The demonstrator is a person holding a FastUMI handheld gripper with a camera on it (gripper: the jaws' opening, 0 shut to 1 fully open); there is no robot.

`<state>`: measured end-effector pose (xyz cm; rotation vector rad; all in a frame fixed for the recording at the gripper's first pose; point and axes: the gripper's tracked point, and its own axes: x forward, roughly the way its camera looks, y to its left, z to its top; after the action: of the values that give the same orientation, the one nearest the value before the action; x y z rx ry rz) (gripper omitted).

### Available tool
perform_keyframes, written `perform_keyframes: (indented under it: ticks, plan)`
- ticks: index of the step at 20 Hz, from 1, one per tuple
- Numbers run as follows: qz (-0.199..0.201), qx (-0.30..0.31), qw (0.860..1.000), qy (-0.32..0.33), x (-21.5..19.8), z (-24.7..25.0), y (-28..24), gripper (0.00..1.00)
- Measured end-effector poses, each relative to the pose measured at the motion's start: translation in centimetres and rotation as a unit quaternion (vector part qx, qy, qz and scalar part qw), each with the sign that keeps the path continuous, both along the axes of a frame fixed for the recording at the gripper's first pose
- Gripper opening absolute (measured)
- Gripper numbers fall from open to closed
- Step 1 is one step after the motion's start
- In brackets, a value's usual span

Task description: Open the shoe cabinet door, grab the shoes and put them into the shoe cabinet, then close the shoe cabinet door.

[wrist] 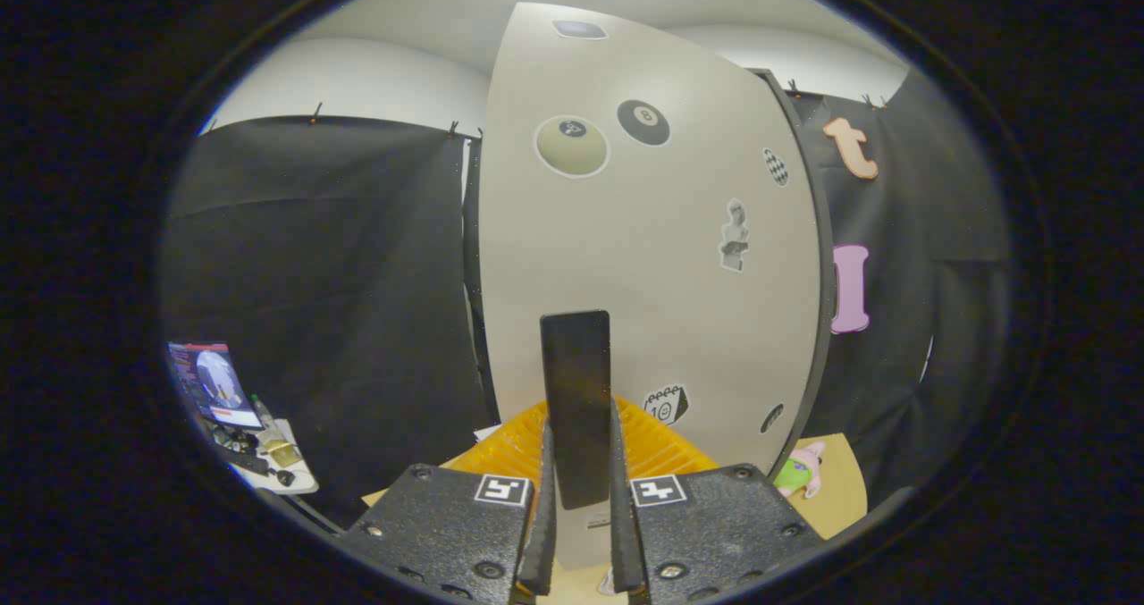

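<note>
We see the gripper [577, 498] with its two fingers drawn close together, pinching the dark upright handle [576, 404] of the shoe cabinet door [643, 256]; both fingers press against the lower sides of that handle, one on each side; the handle stands vertical between them and rises above their tips.

The door is a pale panel taking up the space just beyond the handle; whether it is fully shut or slightly ajar we cannot tell; its surface carries stickers: a black billiard-ball sticker [643, 122] high above the handle, a larger pale ball sticker [572, 147] beside it, a small checkered sticker [776, 166] further toward the door's dark edge, a bust-figure sticker [734, 236] up and to the side of the handle, a calendar sticker [667, 404] just beside the handle's lower part, and a small dark oval sticker [772, 418] near the door's lower corner.

Below the door, around the handle's foot, an orange ribbed mat [661, 449] lies on a tan board [836, 484]; a pink and green plush toy [798, 473] rests on that board, off beyond the door's lower corner.

Well away from the door on the other side, a small white table [295, 475] holds a laptop [213, 383] with its screen lit, a bottle [262, 406] and some dark small items; black cloth hangs behind the table and beside the door.
</note>
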<state>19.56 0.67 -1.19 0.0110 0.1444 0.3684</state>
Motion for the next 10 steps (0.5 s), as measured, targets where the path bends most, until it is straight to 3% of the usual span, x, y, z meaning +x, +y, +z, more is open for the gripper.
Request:
perform_keyframes:
  ticks: [10]
  plan:
    - [-0.034, -0.015, 0.999, -0.029, -2.2, 0.4, -4.6, 0.25]
